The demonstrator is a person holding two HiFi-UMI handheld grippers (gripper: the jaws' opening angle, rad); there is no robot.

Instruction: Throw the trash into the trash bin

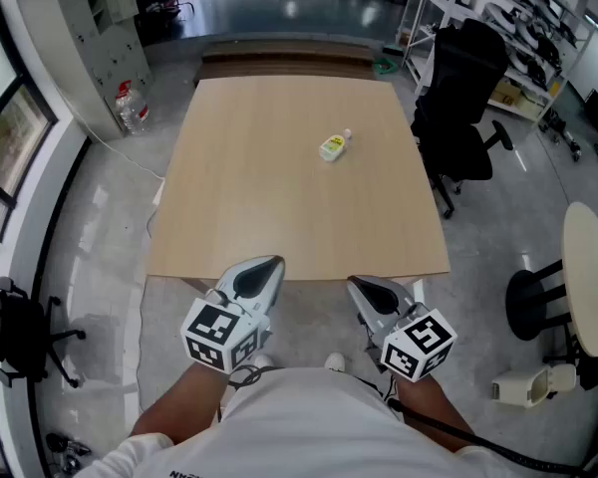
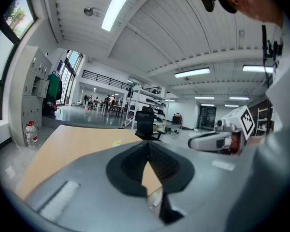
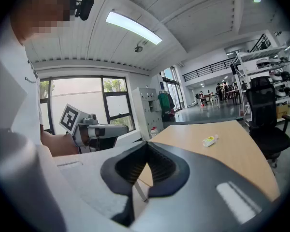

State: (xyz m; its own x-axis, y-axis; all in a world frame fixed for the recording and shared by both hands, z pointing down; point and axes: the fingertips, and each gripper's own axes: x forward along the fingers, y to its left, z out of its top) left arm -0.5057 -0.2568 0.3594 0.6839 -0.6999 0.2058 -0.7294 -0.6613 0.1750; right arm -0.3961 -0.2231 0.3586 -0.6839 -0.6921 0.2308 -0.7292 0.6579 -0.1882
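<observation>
The person stands at the near edge of a long wooden surface point(image 1: 279, 217), holding both tools out low in front of the body, close to that edge and side by side. The left gripper point(image 1: 269, 264) has its jaws brought together at the tips, with nothing between them; its own view shows the dark pads point(image 2: 130, 166) meeting along a thin line. The right gripper point(image 1: 357, 283) is the same, with its jaws pressed together and nothing held. Both point forward across the surface, tipped slightly downward.

The trash here is a small plastic bottle point(image 1: 334, 145) with a yellow label and a white cap. It lies on its side on the far half of the surface, a little right of the middle and well apart from both grippers. In the right gripper view it shows as a small pale shape on the wood, ahead and to the right.

A black office chair point(image 1: 463, 108) stands just beside the right edge of the surface, near its far corner. On the floor to the left, by a white cabinet point(image 1: 100, 28), sits a large clear water jug point(image 1: 132, 108) with a red cap. Shelving point(image 1: 518, 28) runs along the wall behind the chair.
</observation>
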